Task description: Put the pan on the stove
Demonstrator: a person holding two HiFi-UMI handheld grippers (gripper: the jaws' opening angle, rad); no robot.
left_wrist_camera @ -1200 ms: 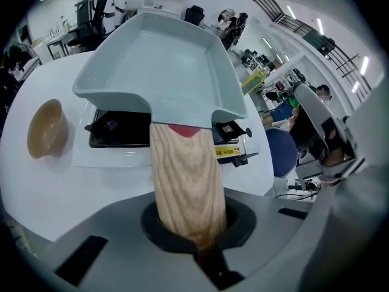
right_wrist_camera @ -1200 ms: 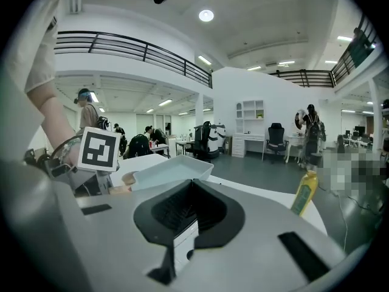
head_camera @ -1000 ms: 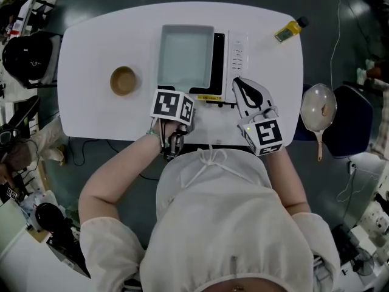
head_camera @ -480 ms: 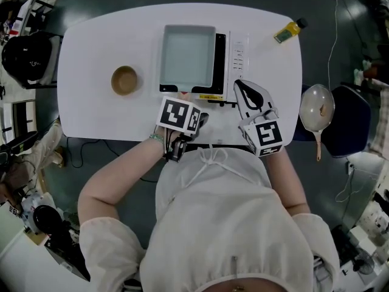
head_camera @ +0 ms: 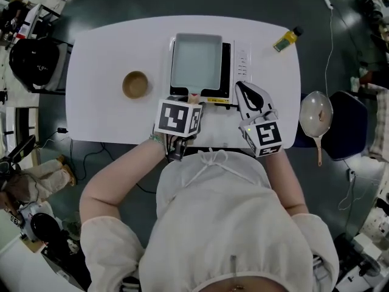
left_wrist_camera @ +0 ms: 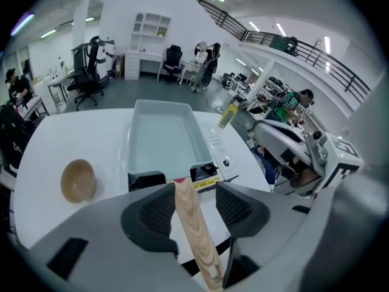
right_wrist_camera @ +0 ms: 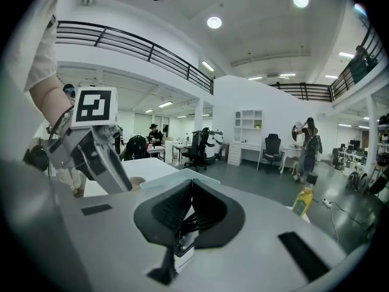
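A rectangular grey pan (head_camera: pixel 196 61) sits on the flat white stove (head_camera: pixel 242 62) in the middle of the table. Its wooden handle (head_camera: pixel 193 97) points toward me. In the left gripper view that handle (left_wrist_camera: pixel 194 230) runs between the jaws of my left gripper (left_wrist_camera: pixel 193 208), which are closing. It lies against the left pad, and a gap remains on the right side. My right gripper (head_camera: pixel 246 93) rests beside the stove's right edge. In its own view the right gripper (right_wrist_camera: pixel 189 208) is shut with nothing held.
A small wooden bowl (head_camera: pixel 135 84) stands left of the stove. A yellow bottle (head_camera: pixel 285 39) lies at the table's far right corner. A round pan (head_camera: pixel 316 115) rests on a dark chair off the table's right end. The table's near edge is under my arms.
My left gripper went from shut to open and moved forward around the pan's wooden handle. The right gripper has kept its place beside the stove.
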